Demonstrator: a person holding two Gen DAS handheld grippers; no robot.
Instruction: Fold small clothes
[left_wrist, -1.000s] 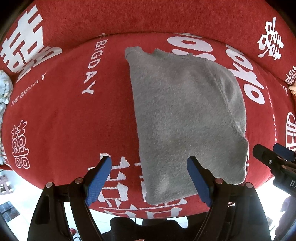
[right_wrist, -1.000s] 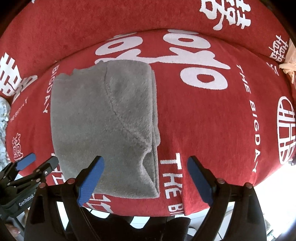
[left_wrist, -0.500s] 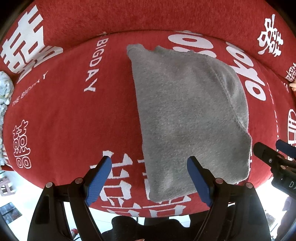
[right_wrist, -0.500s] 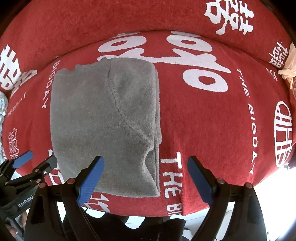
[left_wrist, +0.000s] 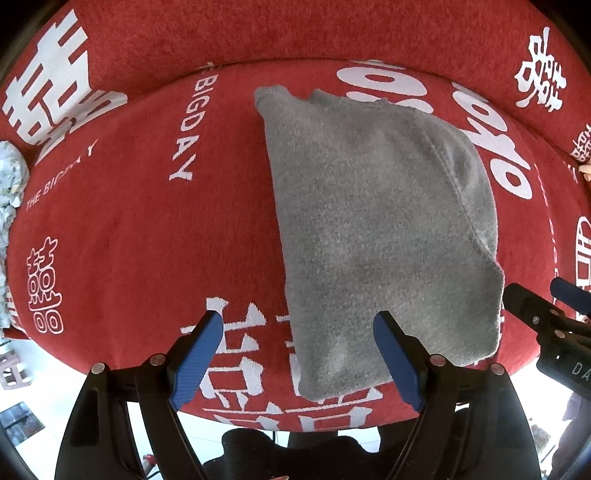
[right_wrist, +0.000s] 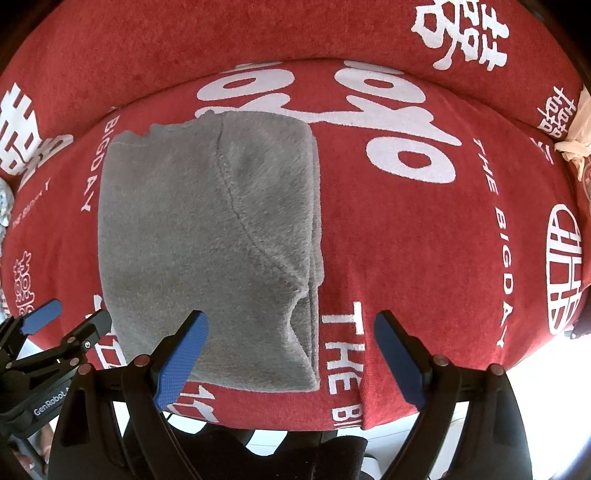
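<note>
A grey fleece garment (left_wrist: 380, 229) lies folded into a flat rectangle on a red cushion (left_wrist: 140, 236) printed with white letters. In the right wrist view the same garment (right_wrist: 207, 240) shows a curved seam and stacked layers along its right edge. My left gripper (left_wrist: 297, 354) hangs above the garment's near left edge, open, with nothing between its blue pads. My right gripper (right_wrist: 291, 354) hovers over the garment's near right corner, also open and empty. Each gripper shows at the edge of the other's view.
The cushion's raised red back (left_wrist: 295, 33) runs along the far side. A crumpled pale cloth (left_wrist: 11, 177) sits at the far left, and a beige item (right_wrist: 580, 125) at the far right. Bright floor (left_wrist: 22, 354) shows past the cushion's near edge.
The views have drifted slightly; the garment sits a little further right in the left wrist view. The garment lies as before and both grippers stay open.
</note>
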